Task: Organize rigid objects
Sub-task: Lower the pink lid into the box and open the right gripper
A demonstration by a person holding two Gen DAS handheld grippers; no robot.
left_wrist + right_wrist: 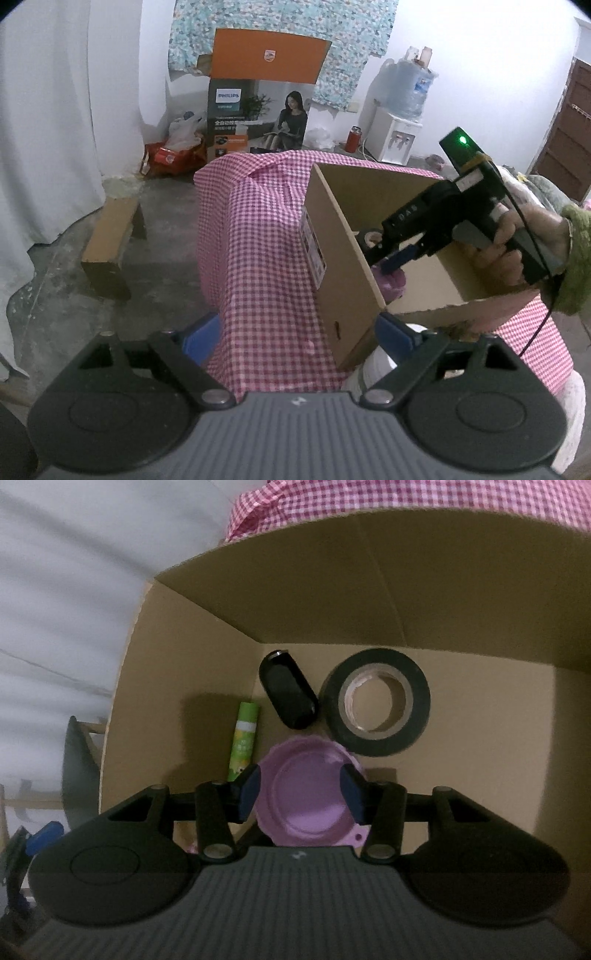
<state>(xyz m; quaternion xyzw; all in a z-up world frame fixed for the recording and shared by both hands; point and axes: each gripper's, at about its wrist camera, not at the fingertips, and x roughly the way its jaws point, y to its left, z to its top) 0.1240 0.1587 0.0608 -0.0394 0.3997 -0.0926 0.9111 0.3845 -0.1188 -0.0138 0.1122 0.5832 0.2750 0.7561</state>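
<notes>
An open cardboard box [343, 258] stands on a table under a pink checked cloth [258, 240]. On the box floor [480, 738] lie a black tape roll [375, 701], a black oval case [288, 690], a green glue stick [243, 738] and a pink round lid [306, 797]. My right gripper [301, 794] reaches down into the box. Its blue pads stand on either side of the lid, which appears to lie under them, not pinched. The left wrist view shows the right gripper [391, 258] held by a hand inside the box. My left gripper [295, 339] is wide open at the box's near corner, holding nothing.
A white rounded object [365, 369] sits at the table edge below the box. On the floor are a small cardboard box [110, 243], a tall Philips carton [258, 110], a red flask [354, 138] and a water dispenser [395, 136]. White curtains [48, 129] hang on the left.
</notes>
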